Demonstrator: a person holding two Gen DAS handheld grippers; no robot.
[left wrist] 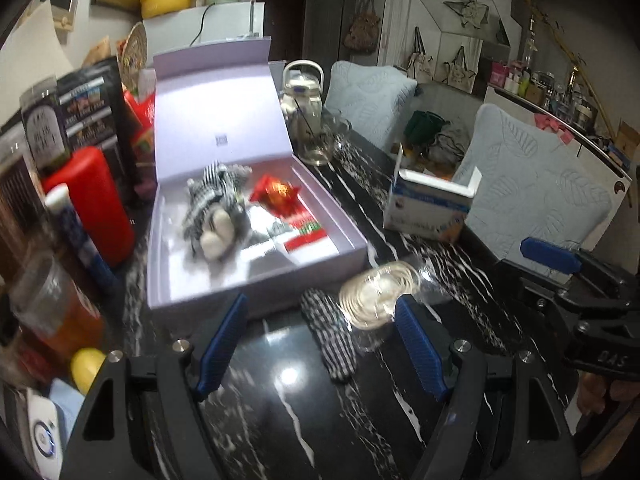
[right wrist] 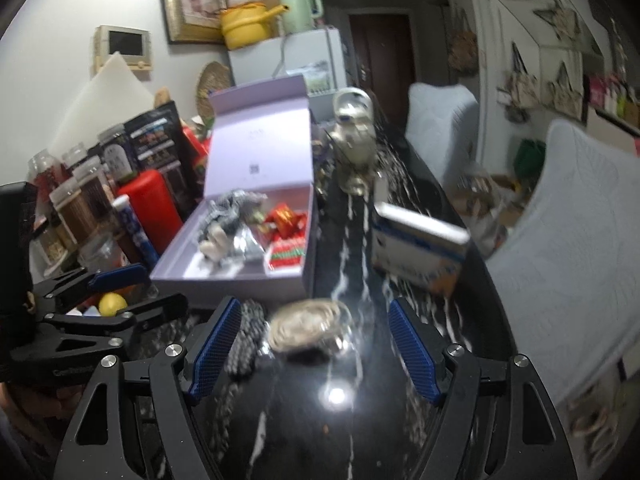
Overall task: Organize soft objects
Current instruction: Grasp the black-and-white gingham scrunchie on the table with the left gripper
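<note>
Letters reading "DAS" mark the right tool (left wrist: 560, 264); other labels are too blurred to read. A checkered cloth (left wrist: 330, 336) lies on the black marble surface (left wrist: 460, 264) between the spread fingers of the left tool (left wrist: 320, 344), before the open lilac box (left wrist: 256, 248). The right tool's fingers are also spread, empty.

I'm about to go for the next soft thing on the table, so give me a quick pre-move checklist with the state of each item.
1. Left claw open and holding nothing: ok.
2. Right claw open and holding nothing: ok.
3. Checkered cloth piece on the table, between the left fingers: ok.
4. Lavender box lid up, free floor at the near end: ok.
5. Shiny cream bundle apart from the cloth: cannot tell, blurred.
6. Plush toy already in the box: ok.
</note>
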